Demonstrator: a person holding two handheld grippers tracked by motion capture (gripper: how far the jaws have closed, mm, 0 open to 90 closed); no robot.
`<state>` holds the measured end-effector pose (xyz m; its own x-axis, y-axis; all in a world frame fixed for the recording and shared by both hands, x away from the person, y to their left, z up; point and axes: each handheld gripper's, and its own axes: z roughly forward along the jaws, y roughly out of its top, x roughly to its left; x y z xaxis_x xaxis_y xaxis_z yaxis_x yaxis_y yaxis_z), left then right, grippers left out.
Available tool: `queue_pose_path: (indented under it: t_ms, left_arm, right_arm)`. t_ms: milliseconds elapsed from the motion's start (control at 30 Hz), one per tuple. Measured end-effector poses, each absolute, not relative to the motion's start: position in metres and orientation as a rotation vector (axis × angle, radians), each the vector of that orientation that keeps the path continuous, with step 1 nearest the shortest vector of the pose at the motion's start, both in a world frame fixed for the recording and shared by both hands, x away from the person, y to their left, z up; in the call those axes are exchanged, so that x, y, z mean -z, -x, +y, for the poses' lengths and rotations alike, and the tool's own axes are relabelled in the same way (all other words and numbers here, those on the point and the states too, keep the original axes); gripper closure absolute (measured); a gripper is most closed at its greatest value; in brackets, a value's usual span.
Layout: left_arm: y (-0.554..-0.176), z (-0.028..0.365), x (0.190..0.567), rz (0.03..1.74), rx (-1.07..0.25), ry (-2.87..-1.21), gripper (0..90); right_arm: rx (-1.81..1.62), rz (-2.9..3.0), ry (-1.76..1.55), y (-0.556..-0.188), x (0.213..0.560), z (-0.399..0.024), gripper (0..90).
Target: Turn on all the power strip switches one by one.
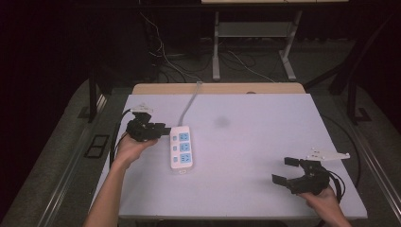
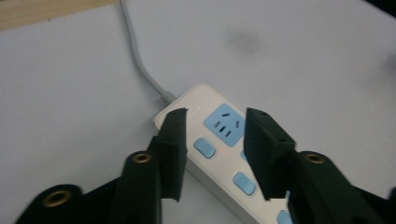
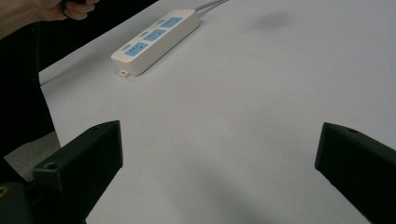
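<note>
A white power strip with three blue sockets and blue switches lies left of the table's middle. Its grey cable runs off the far edge. My left gripper is at the strip's far left corner. In the left gripper view it stands open, jaws a short way apart over the cable end of the power strip, with nothing gripped. I cannot tell whether it touches. My right gripper hovers near the front right of the table. It is wide open over bare surface, and the power strip lies far off.
The white table top has a faint dark smudge near its middle and a wooden strip along the back edge. Beyond it stand a desk frame and loose floor cables. Black cables trail from both grippers.
</note>
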<state>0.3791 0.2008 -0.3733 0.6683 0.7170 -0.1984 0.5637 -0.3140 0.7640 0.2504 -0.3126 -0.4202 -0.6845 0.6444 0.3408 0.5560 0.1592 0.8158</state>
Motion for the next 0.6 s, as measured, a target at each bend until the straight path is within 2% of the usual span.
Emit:
queue_pose_path:
  t_ms: [33,200,367,600]
  left_arm:
    - [-0.377,0.203,0.372,0.999,-0.223,-1.990,52.7]
    - [-0.364,0.207,0.369,1.036,-0.220,-1.931,21.5]
    - [-0.352,0.206,0.371,1.039,-0.213,-1.945,1.6]
    - [-0.330,0.212,0.370,1.031,-0.236,-1.850,0.0]
  right_arm:
    - [-1.573,2.324,-1.208,-0.250,0.420,-0.312,0.7]
    - [-1.579,2.321,-1.205,-0.250,0.420,-0.313,0.7]
    - [-1.584,2.318,-1.206,-0.250,0.419,-0.313,0.7]
    - [-1.586,2.316,-1.207,-0.250,0.419,-0.313,0.7]
